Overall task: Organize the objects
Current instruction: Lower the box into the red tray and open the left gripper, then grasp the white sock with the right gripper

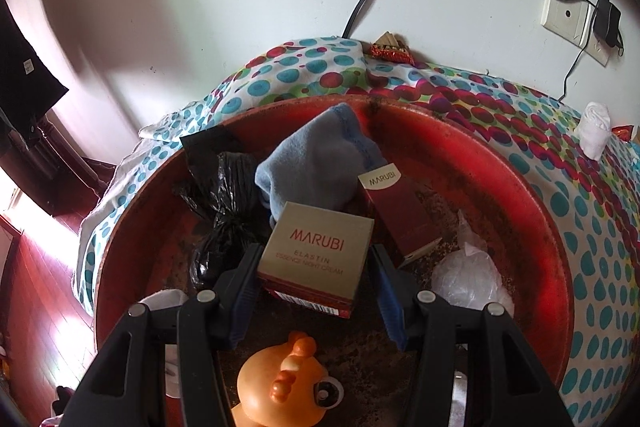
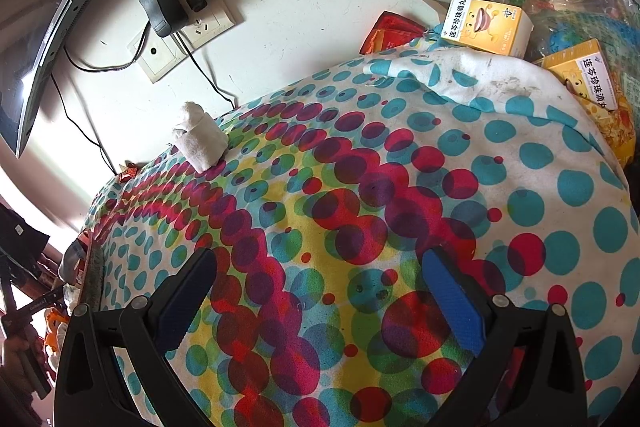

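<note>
A gold MARUBI "Elastin Essence Night Cream" box [image 1: 316, 255] sits mid-frame over the red basin [image 1: 532, 227], clamped between the left gripper's [image 1: 316, 291] pads. The right gripper [image 2: 320, 291], lower frame, gapes empty above the dotted cloth [image 2: 400, 187].

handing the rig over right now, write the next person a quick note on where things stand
Left gripper: shut on the cream box, above the red basin.
Right gripper: open, holding nothing, over the spotted cloth.
In the basin: blue cloth, tall red box, black bag, clear bag, orange toy.
Left: white roll and yellow boxes on the cloth.
</note>
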`<state>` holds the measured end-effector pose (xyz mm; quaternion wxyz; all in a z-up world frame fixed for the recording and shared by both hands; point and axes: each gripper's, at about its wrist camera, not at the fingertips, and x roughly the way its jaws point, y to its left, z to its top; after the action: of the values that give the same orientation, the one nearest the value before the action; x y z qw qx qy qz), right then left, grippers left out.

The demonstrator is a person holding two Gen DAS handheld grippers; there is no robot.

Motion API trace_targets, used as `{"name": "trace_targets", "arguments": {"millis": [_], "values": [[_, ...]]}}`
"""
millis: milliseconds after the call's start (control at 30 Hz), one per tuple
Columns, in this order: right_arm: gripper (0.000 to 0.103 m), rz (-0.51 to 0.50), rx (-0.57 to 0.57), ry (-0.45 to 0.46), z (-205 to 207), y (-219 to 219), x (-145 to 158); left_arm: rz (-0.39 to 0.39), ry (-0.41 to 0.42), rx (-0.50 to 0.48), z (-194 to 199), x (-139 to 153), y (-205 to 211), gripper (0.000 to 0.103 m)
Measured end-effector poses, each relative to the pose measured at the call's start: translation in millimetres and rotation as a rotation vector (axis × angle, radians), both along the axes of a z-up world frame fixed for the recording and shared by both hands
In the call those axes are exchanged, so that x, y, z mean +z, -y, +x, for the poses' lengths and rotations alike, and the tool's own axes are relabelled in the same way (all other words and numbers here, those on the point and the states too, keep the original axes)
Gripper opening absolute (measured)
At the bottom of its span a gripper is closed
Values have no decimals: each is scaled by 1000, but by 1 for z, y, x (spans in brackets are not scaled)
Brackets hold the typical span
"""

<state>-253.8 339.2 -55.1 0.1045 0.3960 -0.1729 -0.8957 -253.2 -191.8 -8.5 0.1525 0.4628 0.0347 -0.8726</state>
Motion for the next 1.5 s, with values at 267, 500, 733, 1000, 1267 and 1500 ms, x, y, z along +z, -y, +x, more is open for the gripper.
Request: {"name": "trace_targets", "arguments": {"millis": [267,500,733,1000,1267,1500], "values": [[103,2,0,1,0,0,0,-3,9,-19,1,-6,1,56],[103,2,0,1,-1,0,0,5,-113,-55,18,24,2,58],[103,8,1,3,-1,0,-1,-38,-435,-140,106,120,-17,62],[103,147,-3,50,-4,19,1,18,-495,-178,209,70,-77,76],[103,270,58,23,-35,97,28,69,-491,-258,225,30,-108,76],[103,342,73,18,-95,171,30,73,-500,-239,223,26,-93,76]]}}
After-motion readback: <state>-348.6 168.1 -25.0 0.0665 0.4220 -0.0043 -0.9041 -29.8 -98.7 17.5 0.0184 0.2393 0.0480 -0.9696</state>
